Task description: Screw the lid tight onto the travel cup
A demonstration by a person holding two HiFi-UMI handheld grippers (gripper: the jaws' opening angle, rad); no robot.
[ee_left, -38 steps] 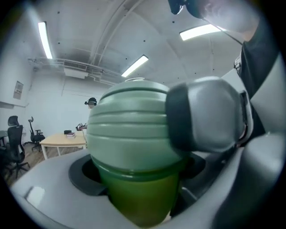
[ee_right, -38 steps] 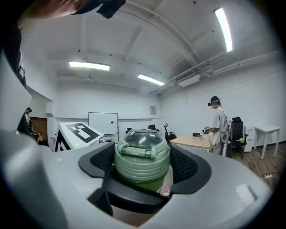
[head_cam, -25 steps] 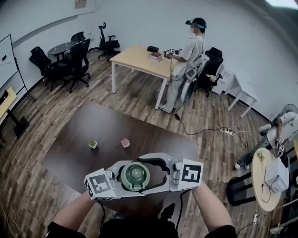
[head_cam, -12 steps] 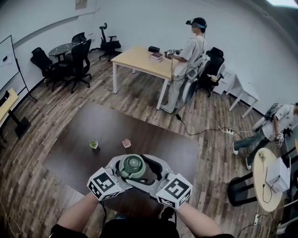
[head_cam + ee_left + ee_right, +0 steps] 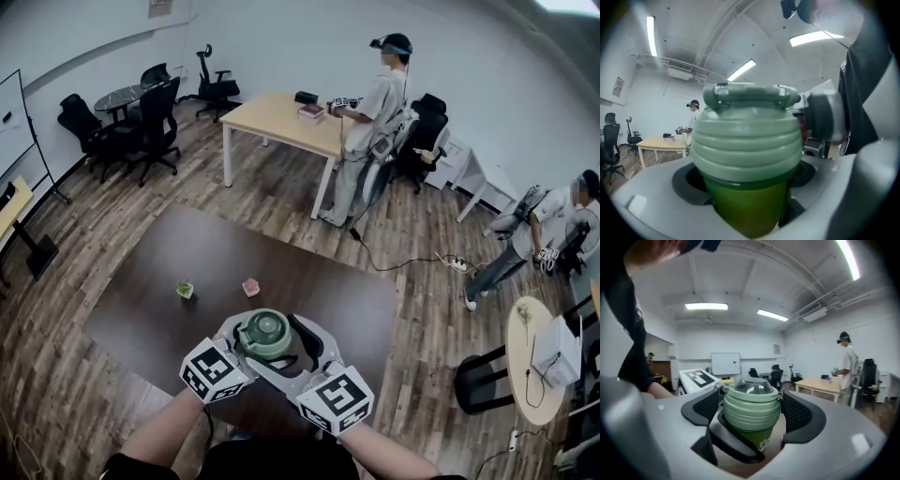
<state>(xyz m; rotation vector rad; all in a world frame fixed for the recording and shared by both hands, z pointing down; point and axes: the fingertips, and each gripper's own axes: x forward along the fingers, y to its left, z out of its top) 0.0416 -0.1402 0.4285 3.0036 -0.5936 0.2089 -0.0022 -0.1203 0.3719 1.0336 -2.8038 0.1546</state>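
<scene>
Travel cup [image 5: 758,440]: green body, lid up, held in the air above the near edge of the dark brown table [image 5: 141,319], close in front of the person holding it.

Lid [image 5: 266,333]: pale green, ribbed, with a clear domed centre and a hinged handle across the top. It is seated on the cup's mouth.

Left gripper [image 5: 747,180]: comes in from the near left. Its jaws are spread wide and clamped on the cup's body just under the lid, with a dark pad against each side.

Right gripper [image 5: 752,408]: comes in from the near right. Its jaws are spread just as wide and pinch the lid, with a mesh-faced pad pressed to each side of the ribbed part.

Small green object [image 5: 186,290] and small pink object [image 5: 250,287]: both on the dark table, beyond the cup, set apart from each other.

Light wooden table [image 5: 272,117]: at the far side of the room. A standing person [image 5: 375,108] wearing headgear is at its right end.

Black office chairs [image 5: 155,117]: grouped far left.

Second person [image 5: 534,234]: far right, bent forward.

Round table [image 5: 534,370]: near right.

Cable with power strip [image 5: 457,265]: lying on the wood floor between the two tables.
</scene>
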